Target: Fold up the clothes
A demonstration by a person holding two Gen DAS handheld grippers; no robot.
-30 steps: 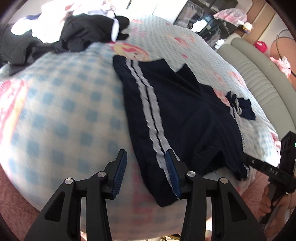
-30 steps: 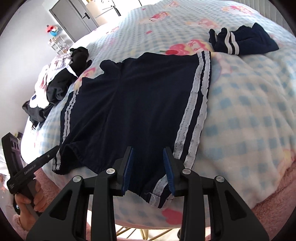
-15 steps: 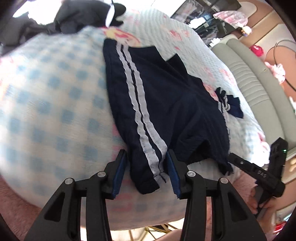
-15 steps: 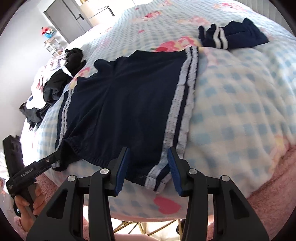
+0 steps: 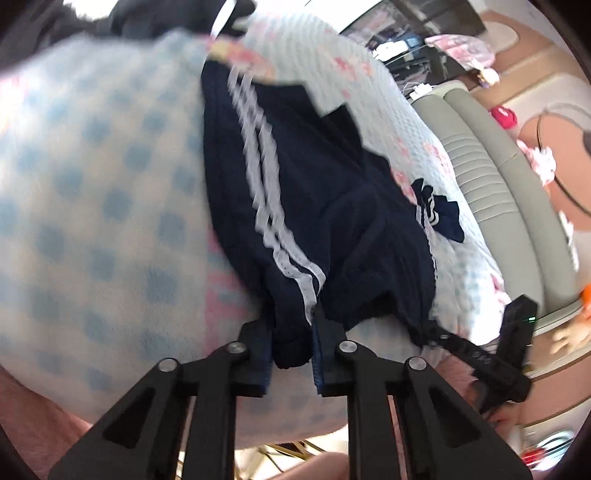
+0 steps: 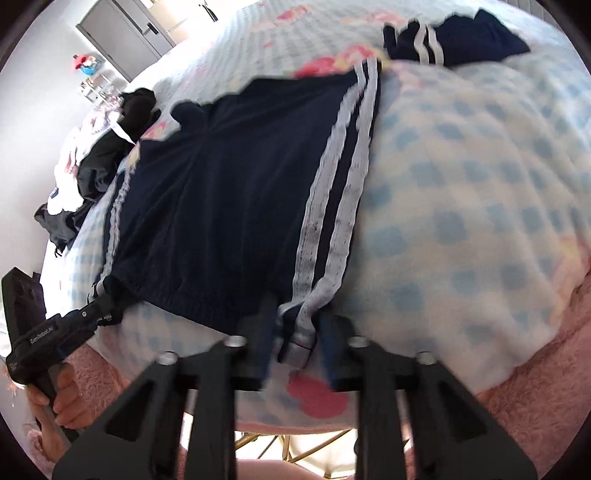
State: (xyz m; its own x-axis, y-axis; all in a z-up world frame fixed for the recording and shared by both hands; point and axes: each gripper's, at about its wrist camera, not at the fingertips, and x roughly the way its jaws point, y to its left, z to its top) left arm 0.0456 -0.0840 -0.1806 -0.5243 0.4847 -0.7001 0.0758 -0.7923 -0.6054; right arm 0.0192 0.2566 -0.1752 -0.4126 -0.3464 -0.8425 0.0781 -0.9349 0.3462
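Bed scene, blue-and-white checked blanket (image 5: 92, 206) with pink cartoon prints, both views blurred.

Left wrist view, left to right:
- Heap of dark clothes (image 5: 122, 18) at far top left edge of blanket.
- Navy shorts (image 5: 314, 192) with twin white side stripes spread flat mid-blanket, waistband toward camera, hanging at near edge.
- Left gripper (image 5: 291, 343) low centre, jaws just closed in — now clamped on bunched waistband corner at the striped side; dark cloth pinched between the blue pads.
- Small navy garment with white stripes (image 5: 439, 214) lying just beyond the shorts' far side, apart from them.
- Right gripper (image 5: 428, 332) seen from the side at lower right, tip biting the other waistband corner; a hand (image 5: 506, 417) partly seen on its handle.
- Grey padded headboard (image 5: 498, 173) along right; cluttered shelves behind, too blurred to name.

Right wrist view, left to right:
- Left gripper's black body at lower left, held by a hand (image 6: 61, 395), tip on left waistband corner.
- Dark clothes heap near left edge of bed, grey cabinet (image 6: 122, 33) behind.
- Shorts mid-frame, stripes running down to the near corner.
- Right gripper's jaws just drawn together — clamped on striped waistband corner, fabric folded between pads.
- Small navy striped garment top right, well apart from shorts.
- Pink fleece (image 6: 535, 406) under blanket edge, bottom right.
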